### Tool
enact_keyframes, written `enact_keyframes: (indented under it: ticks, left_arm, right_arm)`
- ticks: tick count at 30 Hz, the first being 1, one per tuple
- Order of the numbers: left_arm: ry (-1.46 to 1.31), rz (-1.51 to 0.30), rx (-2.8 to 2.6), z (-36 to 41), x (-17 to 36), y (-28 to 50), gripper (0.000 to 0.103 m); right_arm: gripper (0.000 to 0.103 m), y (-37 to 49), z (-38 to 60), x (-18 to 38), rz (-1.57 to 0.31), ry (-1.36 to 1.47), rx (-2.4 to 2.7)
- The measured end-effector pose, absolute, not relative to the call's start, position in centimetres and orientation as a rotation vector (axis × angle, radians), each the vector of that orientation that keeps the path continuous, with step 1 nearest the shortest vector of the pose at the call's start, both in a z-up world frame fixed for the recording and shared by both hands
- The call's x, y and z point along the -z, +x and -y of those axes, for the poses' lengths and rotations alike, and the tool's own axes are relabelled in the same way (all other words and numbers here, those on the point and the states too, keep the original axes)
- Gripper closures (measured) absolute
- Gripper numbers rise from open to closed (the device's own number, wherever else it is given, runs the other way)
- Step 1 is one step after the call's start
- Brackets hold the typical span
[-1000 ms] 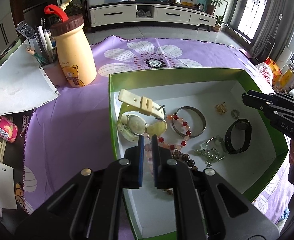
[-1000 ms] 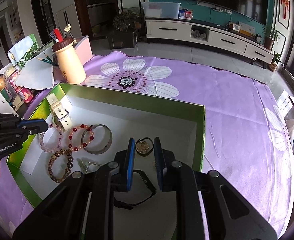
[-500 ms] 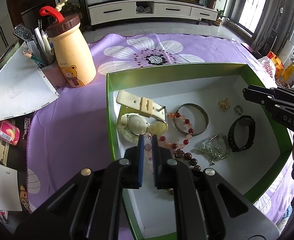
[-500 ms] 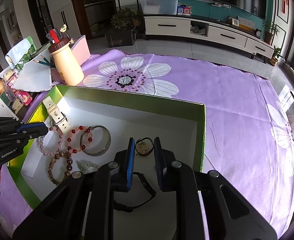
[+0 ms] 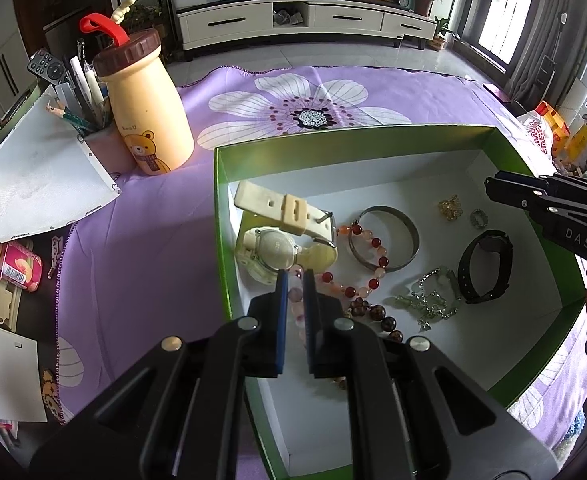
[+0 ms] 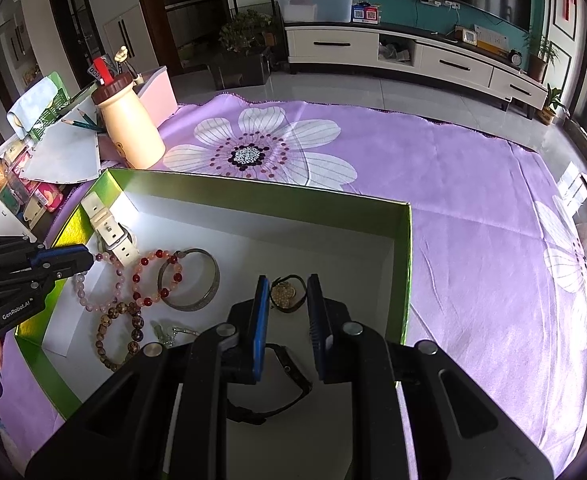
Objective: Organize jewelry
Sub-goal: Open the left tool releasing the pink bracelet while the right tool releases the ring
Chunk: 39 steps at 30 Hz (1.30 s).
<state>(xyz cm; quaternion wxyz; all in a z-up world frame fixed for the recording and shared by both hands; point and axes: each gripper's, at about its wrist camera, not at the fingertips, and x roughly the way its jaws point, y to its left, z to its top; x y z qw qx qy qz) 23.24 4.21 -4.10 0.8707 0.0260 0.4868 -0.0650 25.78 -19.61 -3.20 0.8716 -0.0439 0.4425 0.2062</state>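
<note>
A green box with a white floor holds jewelry: a cream watch, a silver bangle, a red bead bracelet, a dark bead bracelet, a silver chain, a black band, a gold piece and a ring. My left gripper hovers over the pale bead bracelet by the watch, jaws narrowly apart and empty. My right gripper is open above the gold piece, with the black band under it.
The box sits on a purple flowered cloth. A cream bear bottle, a pen holder and a white folder stand left of the box. Snack packets lie at the left edge.
Both grippers have pulled back and risen slightly over the box. Their jaws and the jewelry have not changed.
</note>
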Motion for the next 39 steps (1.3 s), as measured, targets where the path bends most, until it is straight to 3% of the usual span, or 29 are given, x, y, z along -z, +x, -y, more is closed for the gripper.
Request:
enact_keyframes:
  ticks: [5,10,16,25,33,39]
  left_arm:
    - [0.051,-1.020,0.139,-4.1,4.1,23.3,0.092]
    - [0.071,-1.009,0.139,-3.7,3.9,23.2,0.076]
    - [0.063,-1.008,0.145,-3.4,3.9,23.0,0.068]
    - [0.068,-1.005,0.158,-2.4,3.8,22.5,0.048]
    - [0.070,-0.998,0.159,-1.8,3.2,21.5,0.029]
    - [0.067,-0.993,0.147,-2.0,2.7,20.6,0.022]
  right_arm:
    - [0.082,26.0,19.8,3.3,-0.932,-0.080,-0.425]
    - [0.080,26.0,20.1,3.2,-0.925,-0.063,-0.422]
    - [0.080,25.9,20.3,3.2,-0.924,-0.057,-0.419]
    - [0.080,24.9,20.3,2.6,-0.909,-0.066,-0.433]
    - [0.064,23.4,20.7,1.9,-0.907,-0.068,-0.438]
    - [0.056,22.2,21.2,1.6,-0.910,-0.063,-0.428]
